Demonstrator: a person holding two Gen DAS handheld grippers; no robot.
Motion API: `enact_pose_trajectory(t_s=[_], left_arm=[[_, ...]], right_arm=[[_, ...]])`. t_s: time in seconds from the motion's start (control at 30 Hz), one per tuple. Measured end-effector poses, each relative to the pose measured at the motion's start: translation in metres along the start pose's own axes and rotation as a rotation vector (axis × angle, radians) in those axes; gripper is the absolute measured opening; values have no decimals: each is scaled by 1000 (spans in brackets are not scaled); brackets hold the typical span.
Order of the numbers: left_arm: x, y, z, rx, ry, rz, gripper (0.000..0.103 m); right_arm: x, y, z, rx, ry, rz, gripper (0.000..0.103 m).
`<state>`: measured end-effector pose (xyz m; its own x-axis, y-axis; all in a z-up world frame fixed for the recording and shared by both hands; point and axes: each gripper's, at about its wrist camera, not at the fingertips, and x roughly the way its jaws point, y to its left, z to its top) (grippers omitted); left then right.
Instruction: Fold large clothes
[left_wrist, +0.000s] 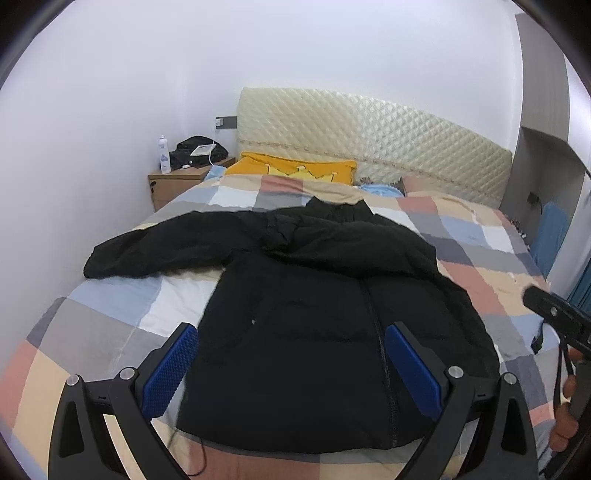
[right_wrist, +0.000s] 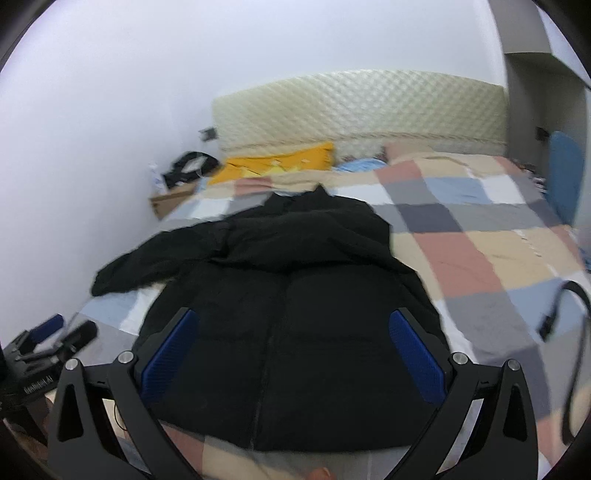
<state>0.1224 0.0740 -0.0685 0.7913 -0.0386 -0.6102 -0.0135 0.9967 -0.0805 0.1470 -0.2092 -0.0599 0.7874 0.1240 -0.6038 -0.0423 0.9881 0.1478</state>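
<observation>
1. Reading any writing is hard: white lettering on the left gripper's body, seen at the left edge of the right wrist view, is too blurred to make out, and the white bottle on the nightstand carries a blue label that cannot be read.
2. Only the left wrist view shows the nightstand sharply, with a black bag and a white cable; only the right wrist view shows a loose black strap at the right.
3. The black jacket lies front up on the checked quilt, collar toward the quilted headboard, one sleeve stretched left, hem near.
4. The left gripper and the right gripper both hang above the hem, fingers spread wide, pinching nothing.
5. Bare quilt lies right of the jacket and beyond the collar up to the yellow pillow.
</observation>
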Motion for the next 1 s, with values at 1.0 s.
enact_pose_trajectory(t_s=[1.0], left_arm=[[135, 247, 59, -193, 133, 211, 102]], right_arm=[[-53, 49, 39, 98, 58, 52, 103]])
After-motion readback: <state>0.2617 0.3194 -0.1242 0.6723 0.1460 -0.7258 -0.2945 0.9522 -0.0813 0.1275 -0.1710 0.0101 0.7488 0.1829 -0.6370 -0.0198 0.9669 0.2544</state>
